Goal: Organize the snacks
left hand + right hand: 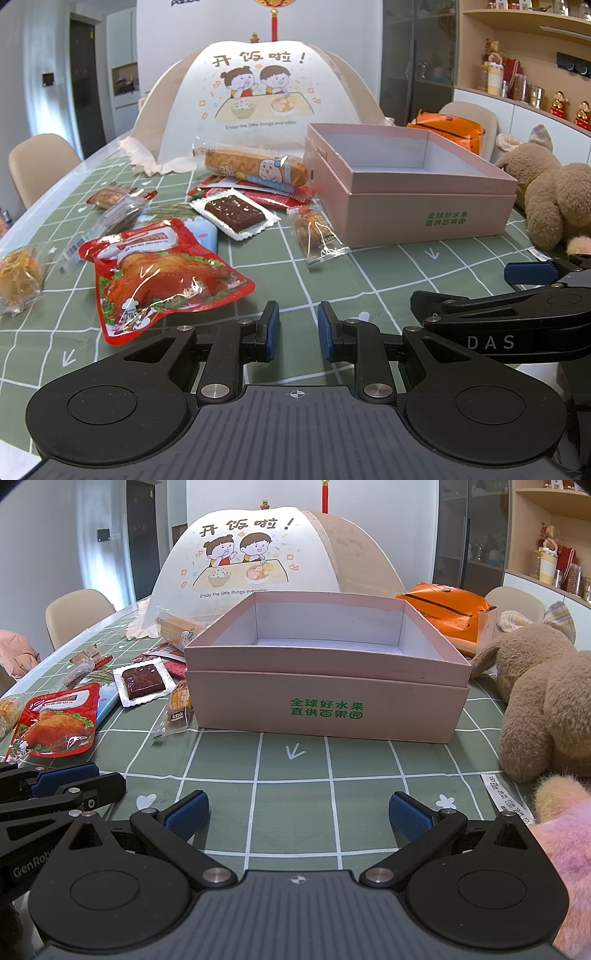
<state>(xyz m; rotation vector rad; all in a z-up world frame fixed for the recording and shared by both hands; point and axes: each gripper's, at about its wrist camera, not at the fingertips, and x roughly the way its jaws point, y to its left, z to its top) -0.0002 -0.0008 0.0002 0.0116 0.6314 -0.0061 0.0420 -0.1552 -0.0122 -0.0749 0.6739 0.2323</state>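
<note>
My left gripper [297, 330] hangs narrowly parted and empty over the green checked tablecloth [369, 273]; my right gripper [298, 814] gapes wide, empty too. Beyond lie the roast chicken pouch [162, 273] and scattered snacks [236, 212], then the open pink box [325, 698].

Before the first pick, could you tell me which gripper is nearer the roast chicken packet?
Left. The left gripper sits just beside the roast chicken packet; the right gripper is farther off, facing the pink box.
</note>
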